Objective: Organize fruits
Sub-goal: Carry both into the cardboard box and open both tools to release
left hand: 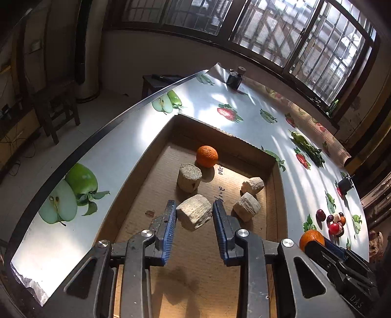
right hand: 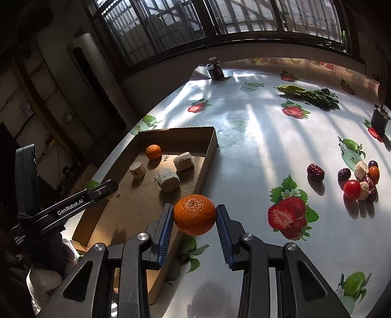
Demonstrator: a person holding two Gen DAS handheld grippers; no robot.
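Right gripper (right hand: 194, 219) jaws clamp a mandarin (right hand: 194, 214) at six o'clock, above the cardboard tray's (right hand: 210, 146) near rim. Left gripper (left hand: 194, 212) jaws stand narrow and empty over the tray. One orange (left hand: 206, 156) and pale chunks already lie inside. Loose pile (right hand: 359, 179) of dates and tomato waits at three o'clock. Fruit-print counter (right hand: 244, 151), sunlit; barred window (right hand: 220, 17) at twelve.
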